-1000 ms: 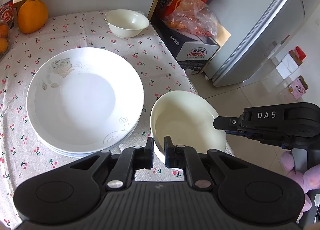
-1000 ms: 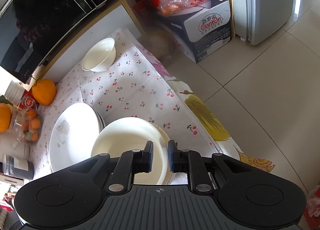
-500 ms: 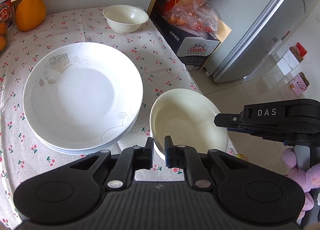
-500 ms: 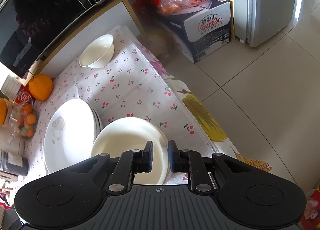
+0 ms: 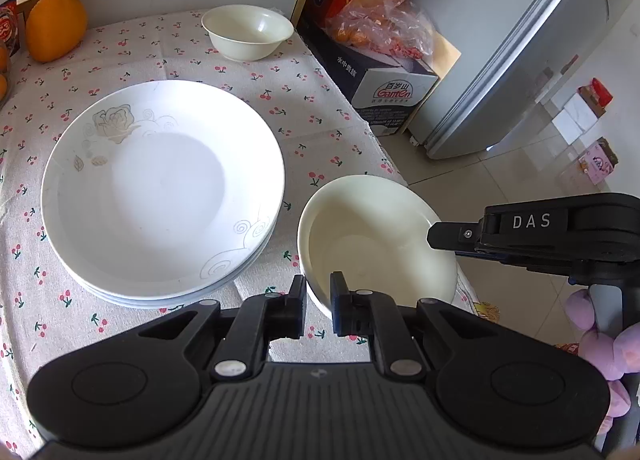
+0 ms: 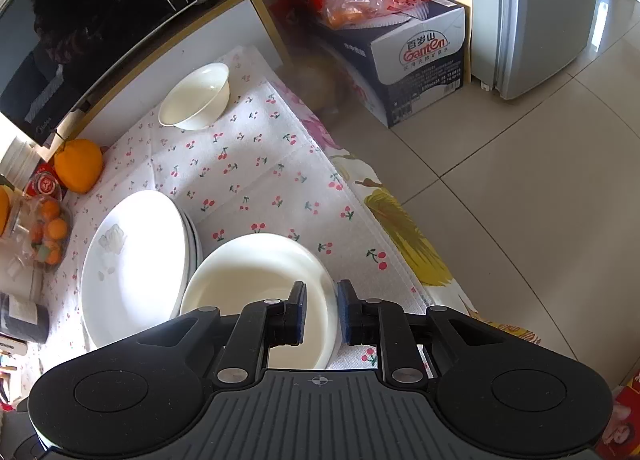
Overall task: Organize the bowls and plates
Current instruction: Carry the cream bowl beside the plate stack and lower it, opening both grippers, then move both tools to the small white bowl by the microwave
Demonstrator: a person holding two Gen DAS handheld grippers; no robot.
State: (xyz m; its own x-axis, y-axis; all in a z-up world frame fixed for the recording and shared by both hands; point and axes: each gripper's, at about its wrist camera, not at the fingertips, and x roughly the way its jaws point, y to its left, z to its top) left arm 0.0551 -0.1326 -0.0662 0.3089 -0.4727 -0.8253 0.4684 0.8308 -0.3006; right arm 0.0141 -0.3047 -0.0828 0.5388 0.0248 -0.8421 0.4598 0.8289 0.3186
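A cream bowl [image 5: 376,244] [image 6: 248,280] is at the table's near right corner, right of a stack of white plates [image 5: 160,188] [image 6: 132,268] with a grey rose print. My left gripper [image 5: 318,296] is shut on the bowl's near rim. My right gripper [image 6: 322,312] is shut on its right rim and shows from the side in the left wrist view [image 5: 434,236]. Whether the bowl rests on the cloth I cannot tell. A second, smaller cream bowl [image 5: 248,30] [image 6: 196,96] stands upright at the table's far edge.
The cherry-print tablecloth [image 5: 304,108] ends just right of the held bowl, with tiled floor [image 6: 520,200] beyond. At the back are an orange [image 5: 56,30] and a microwave [image 6: 100,20]. A Ganten box [image 5: 384,84] with a fruit bag and a fridge [image 5: 520,40] stand right.
Both grippers keep their hold on the cream bowl's rim. The views shift only slightly; plates and far bowl stay where they were.
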